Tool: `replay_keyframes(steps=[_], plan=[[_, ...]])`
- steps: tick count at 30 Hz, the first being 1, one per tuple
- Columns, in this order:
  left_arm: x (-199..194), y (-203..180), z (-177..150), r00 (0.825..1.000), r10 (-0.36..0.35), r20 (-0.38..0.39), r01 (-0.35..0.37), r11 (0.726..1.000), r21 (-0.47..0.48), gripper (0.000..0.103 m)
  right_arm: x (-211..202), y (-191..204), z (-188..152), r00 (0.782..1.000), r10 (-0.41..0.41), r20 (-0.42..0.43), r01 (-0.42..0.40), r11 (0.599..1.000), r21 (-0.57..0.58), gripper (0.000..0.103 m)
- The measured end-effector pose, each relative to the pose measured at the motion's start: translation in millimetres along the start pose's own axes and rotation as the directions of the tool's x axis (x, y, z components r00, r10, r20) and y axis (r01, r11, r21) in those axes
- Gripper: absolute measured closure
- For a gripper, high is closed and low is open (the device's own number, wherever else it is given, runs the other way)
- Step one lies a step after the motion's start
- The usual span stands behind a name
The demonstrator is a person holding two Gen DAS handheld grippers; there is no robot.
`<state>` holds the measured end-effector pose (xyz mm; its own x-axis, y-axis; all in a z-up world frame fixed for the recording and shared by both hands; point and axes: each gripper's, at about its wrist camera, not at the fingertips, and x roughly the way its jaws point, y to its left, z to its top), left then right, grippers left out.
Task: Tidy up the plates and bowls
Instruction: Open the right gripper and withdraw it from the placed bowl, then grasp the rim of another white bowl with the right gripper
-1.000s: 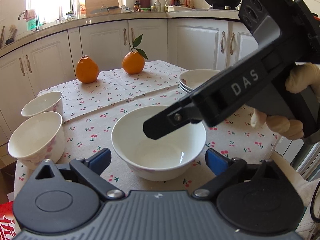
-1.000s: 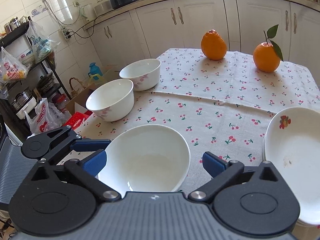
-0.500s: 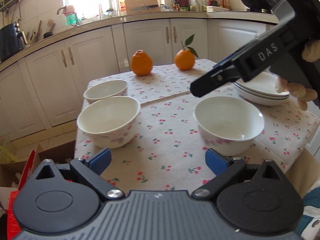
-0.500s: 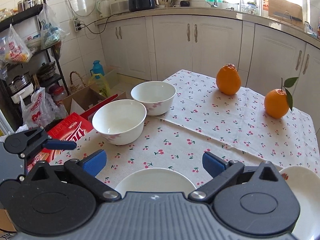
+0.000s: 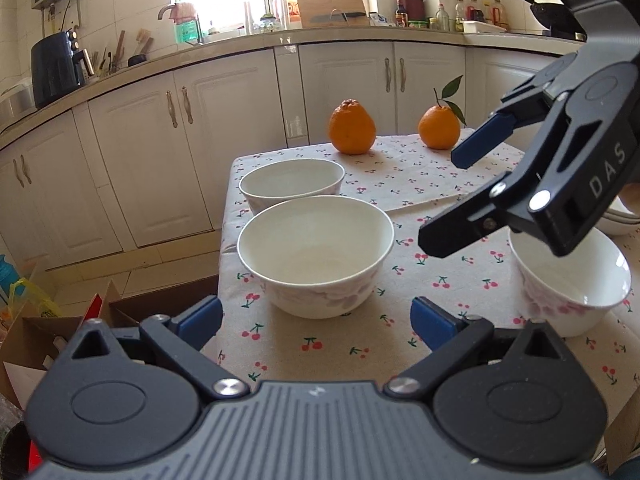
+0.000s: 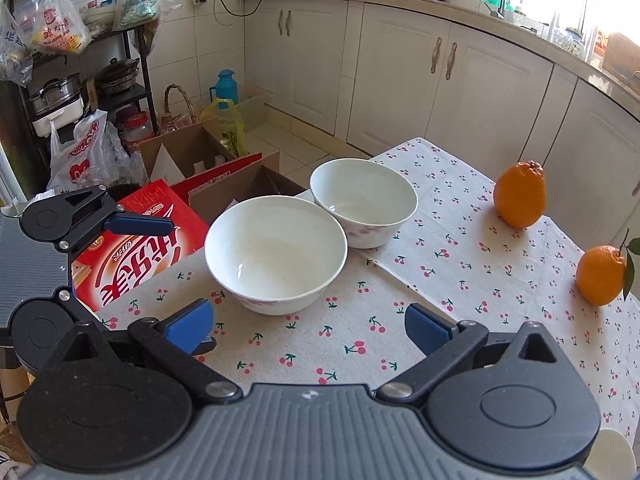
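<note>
Gleaming round white bowls

Both tongs are black ribbed plastic with silver screws, blue fingertip pads, one stamped "DAS".

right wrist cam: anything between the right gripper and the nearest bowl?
Nothing but bare cherry-print tablecloth between the open right gripper and the near bowl, clearest in the right wrist view.

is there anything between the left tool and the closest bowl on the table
Nothing visible. The left tool is open and faces the nearest bowl with only bare cherry-print tablecloth between. The right tool hangs off to the right, above another bowl.
</note>
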<state>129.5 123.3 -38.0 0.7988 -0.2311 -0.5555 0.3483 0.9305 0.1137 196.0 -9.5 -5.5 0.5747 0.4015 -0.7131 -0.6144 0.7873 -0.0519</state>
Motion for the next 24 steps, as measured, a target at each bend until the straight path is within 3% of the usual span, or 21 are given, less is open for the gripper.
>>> replay_keyframes(steps=[11,24], plan=[[21.4,6.9,2.6,0.999,-0.030,-0.016,0.029,0.999,-0.031,0.003,32.8,-13.8,20.8,0.993,0.114,-0.031,-0.113,0.992,0.050,0.000],[35.6,5.8,8.1,0.999,-0.042,0.004,0.042,0.999,-0.028,0.004,74.2,-26.4,49.2,0.977,0.194,-0.092,-0.187,0.979,0.083,0.003]])
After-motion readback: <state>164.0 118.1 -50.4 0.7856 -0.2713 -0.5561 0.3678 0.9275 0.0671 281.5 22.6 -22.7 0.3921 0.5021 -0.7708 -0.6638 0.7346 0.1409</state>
